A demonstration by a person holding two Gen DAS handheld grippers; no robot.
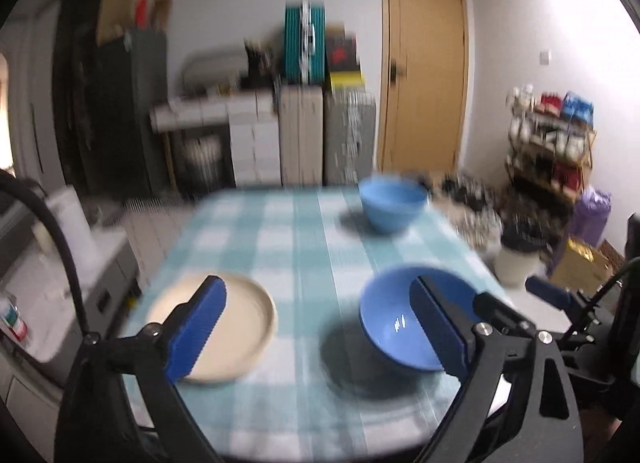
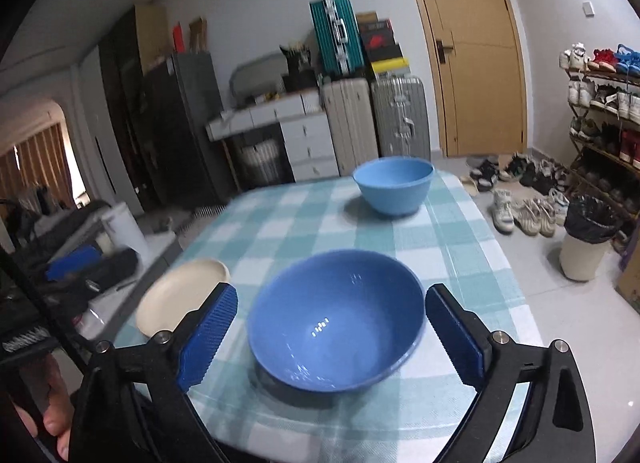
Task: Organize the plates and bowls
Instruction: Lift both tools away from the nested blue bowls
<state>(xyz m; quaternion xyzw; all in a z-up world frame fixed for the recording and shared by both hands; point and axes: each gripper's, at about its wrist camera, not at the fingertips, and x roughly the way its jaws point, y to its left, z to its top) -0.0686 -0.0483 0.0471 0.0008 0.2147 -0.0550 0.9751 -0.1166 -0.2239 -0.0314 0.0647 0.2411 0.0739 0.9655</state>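
Items on checked table, as we found them:
- Dark blue bowl: near edge, upright.
- Light blue bowl: far edge, well apart from dark one.
- Cream plate: left of dark bowl, flat.
- Left gripper: jaws wide, nothing held.
- Right gripper: jaws wide, either side of dark bowl, w/o touching.

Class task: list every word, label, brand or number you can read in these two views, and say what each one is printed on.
No text can be read anywhere.
Black and red box on the silver suitcase: print too small and blurred.
Red and white bottle at the left edge: label blurred.
Dark blue bowl, light blue bowl, cream round plate, checked tablecloth: no markings.
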